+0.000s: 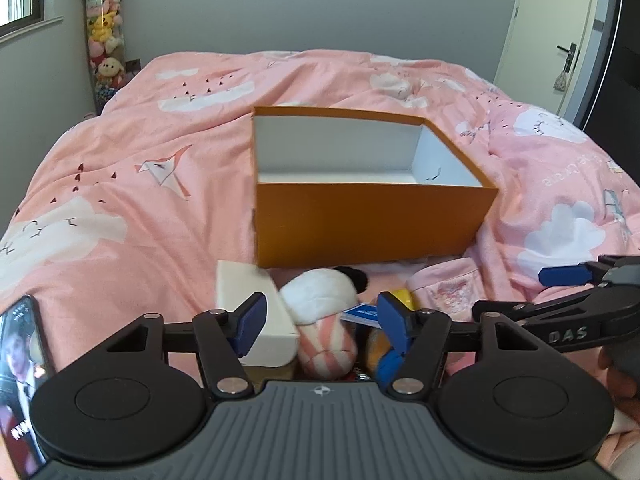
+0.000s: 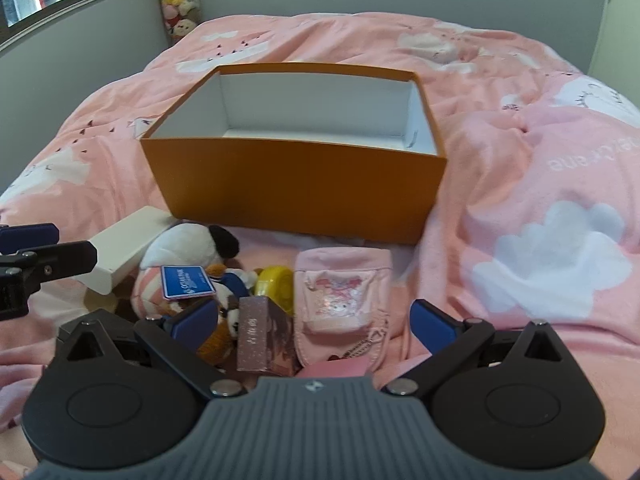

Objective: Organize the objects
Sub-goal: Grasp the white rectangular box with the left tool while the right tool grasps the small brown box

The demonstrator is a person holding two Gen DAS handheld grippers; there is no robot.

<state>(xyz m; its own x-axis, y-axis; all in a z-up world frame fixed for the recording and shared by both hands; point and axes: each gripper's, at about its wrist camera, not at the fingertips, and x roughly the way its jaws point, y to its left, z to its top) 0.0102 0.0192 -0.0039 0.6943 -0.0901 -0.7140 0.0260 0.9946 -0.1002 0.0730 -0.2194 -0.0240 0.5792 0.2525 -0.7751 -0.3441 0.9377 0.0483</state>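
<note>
With both claws spread and empty, our left claw (image 1: 322, 320) straddling the pink-striped white plush toy (image 1: 324, 320) before the open orange cardboard box (image 1: 360, 220), we risk snagging neighbouring clutter.

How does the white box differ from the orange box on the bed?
The orange box is far bigger than the white box. The orange box stands upright, open at the top, showing a white inside with nothing visible in it; the white box lies tilted among the toys and looks closed. The orange box stands farther up the bed; the white box lies nearer the grippers. Both are rectangular and rest on the pink duvet.
</note>
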